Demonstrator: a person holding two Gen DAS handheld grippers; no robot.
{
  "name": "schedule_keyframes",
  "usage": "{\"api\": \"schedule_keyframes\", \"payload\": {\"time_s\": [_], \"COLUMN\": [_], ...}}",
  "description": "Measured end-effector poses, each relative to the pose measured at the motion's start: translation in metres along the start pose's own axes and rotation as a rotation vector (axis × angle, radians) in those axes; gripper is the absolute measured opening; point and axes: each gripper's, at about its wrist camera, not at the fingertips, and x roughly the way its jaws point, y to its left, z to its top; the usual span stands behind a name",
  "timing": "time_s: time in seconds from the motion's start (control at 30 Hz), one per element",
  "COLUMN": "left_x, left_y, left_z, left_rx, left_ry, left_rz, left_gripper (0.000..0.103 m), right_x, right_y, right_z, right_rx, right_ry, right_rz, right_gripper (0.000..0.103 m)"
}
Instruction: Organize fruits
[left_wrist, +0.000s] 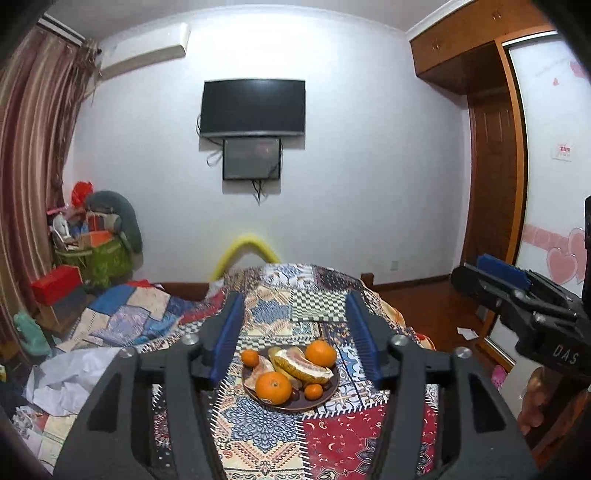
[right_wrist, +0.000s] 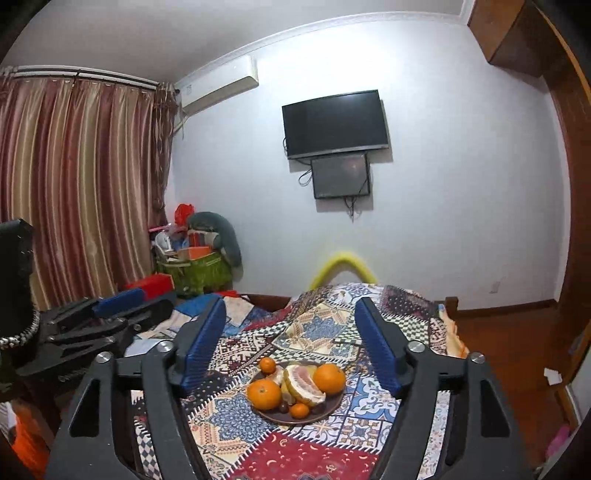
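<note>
A dark brown plate (left_wrist: 325, 400) sits on a patchwork bedspread (left_wrist: 332, 439). It holds two big oranges (left_wrist: 273, 387), two small oranges (left_wrist: 250, 357), pomelo pieces (left_wrist: 303, 363) and small dark fruits. My left gripper (left_wrist: 295, 299) is open and empty, above and short of the plate. The plate also shows in the right wrist view (right_wrist: 332, 406), with an orange (right_wrist: 264, 394) and pomelo (right_wrist: 304, 384) on it. My right gripper (right_wrist: 291, 306) is open and empty, also short of the plate. Each gripper shows at the other view's edge.
The bed (right_wrist: 448, 325) ends at a white wall with a TV (left_wrist: 254, 107). Clutter, boxes and a green basket (left_wrist: 105, 264) stand at the left by the curtain (right_wrist: 74, 184). Crumpled white paper (left_wrist: 70, 376) lies left of the plate. A wooden wardrobe (left_wrist: 491, 177) stands right.
</note>
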Motion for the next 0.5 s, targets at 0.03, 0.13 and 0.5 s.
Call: {"api": "schedule_keyframes", "payload": {"time_s": [0.03,0.13,0.5], "left_x": [-0.003,-0.010,-0.022], "left_y": [0.001,0.004,0.007], "left_z": [0.000,0.001,-0.001], "left_rx": [-0.002,-0.010,-0.025], "left_ry": [-0.009,-0.027,-0.055], "left_rz": [0.005,0.011,0.038], "left_gripper": [0.065,0.072,0.097], "right_x": [-0.002,-0.004,-0.017], "right_y": [0.001,0.002,0.006], "right_z": [-0.001,-0.003,-0.004], "right_rx": [0.002,0.006,-0.005], "right_ry": [-0.001,-0.005,-0.029], "right_rz": [-0.002,-0.014,-0.041], "right_gripper": [0.079,0.086,0.103]}}
